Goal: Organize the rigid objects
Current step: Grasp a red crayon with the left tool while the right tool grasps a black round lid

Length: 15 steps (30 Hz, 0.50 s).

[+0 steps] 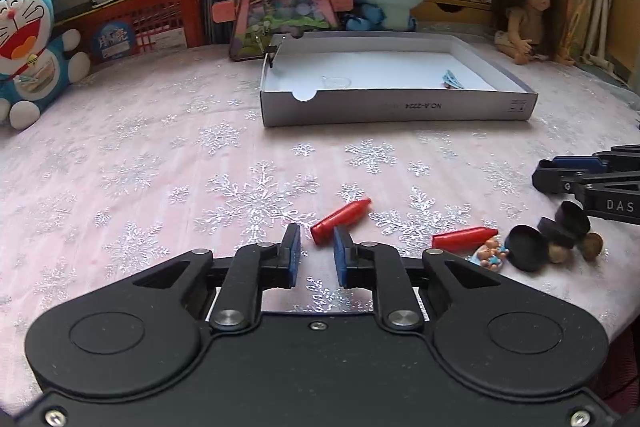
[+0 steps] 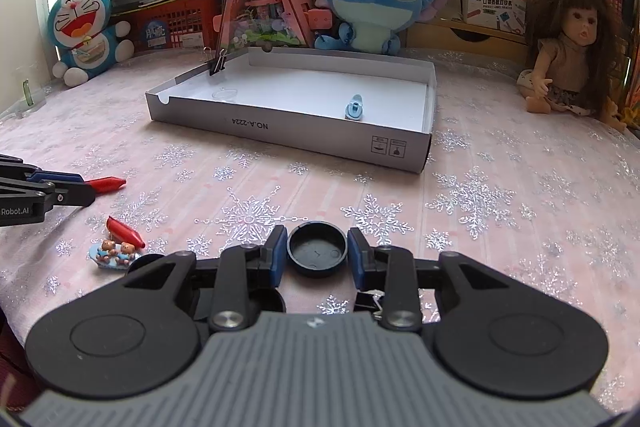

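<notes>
Left gripper (image 1: 317, 247): fingers closed as far as they go, pinching the butt end of a red crayon-shaped piece (image 1: 348, 213), whose tip points away over the snowflake tablecloth (image 1: 160, 167). Right gripper (image 2: 317, 251): fingers partly closed, both pads against the rim of a round black cap (image 2: 316, 253), open side up. Between the two grippers lie a second red piece (image 1: 464, 237), a small bear figurine (image 1: 488, 253) touching it, another black cap (image 1: 526, 247) and two brown balls (image 1: 592, 245). Farther off sits a shallow white cardboard tray (image 2: 280, 131) holding a small blue item (image 2: 354, 109), with a binder clip (image 2: 217, 65) on its rim.
</notes>
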{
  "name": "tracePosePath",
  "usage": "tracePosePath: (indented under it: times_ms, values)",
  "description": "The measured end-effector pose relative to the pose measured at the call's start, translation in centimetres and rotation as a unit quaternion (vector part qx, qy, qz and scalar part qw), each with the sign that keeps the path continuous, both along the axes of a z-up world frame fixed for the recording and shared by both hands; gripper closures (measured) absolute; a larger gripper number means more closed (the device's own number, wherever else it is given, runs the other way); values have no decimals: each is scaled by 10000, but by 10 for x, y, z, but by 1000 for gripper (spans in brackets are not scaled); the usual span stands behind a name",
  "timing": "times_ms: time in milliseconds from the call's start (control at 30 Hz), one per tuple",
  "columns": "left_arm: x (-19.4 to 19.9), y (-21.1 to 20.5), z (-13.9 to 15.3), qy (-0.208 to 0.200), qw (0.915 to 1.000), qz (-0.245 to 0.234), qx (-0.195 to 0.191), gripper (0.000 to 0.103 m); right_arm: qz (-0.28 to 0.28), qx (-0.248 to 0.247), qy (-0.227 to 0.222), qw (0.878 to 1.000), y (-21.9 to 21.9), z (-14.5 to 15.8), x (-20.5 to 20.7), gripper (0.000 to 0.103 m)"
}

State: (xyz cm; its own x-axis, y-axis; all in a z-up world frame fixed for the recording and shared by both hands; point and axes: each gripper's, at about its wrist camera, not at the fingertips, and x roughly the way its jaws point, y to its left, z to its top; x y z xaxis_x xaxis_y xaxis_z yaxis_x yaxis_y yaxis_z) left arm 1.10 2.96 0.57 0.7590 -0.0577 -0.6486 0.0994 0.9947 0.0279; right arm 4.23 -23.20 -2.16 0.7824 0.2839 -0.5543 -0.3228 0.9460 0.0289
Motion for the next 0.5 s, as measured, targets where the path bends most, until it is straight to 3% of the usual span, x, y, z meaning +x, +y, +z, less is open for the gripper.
tracePosePath:
  times_ms: [200, 233, 300, 500]
  values:
    - [5, 1, 0, -25, 9999, 72, -109, 85, -6, 6, 2, 10000, 0, 0, 1, 65]
    - [4, 1, 1, -49, 9998, 44, -186, 83, -9, 10, 4, 10000, 0, 0, 0, 65]
    - [2, 0, 3, -133, 9996, 28, -251, 60, -12, 8, 2, 10000, 0, 0, 0, 65]
    - [4, -13, 0, -200, 9997, -34, -148, 57, -19, 15, 1, 10000, 0, 0, 0, 65]
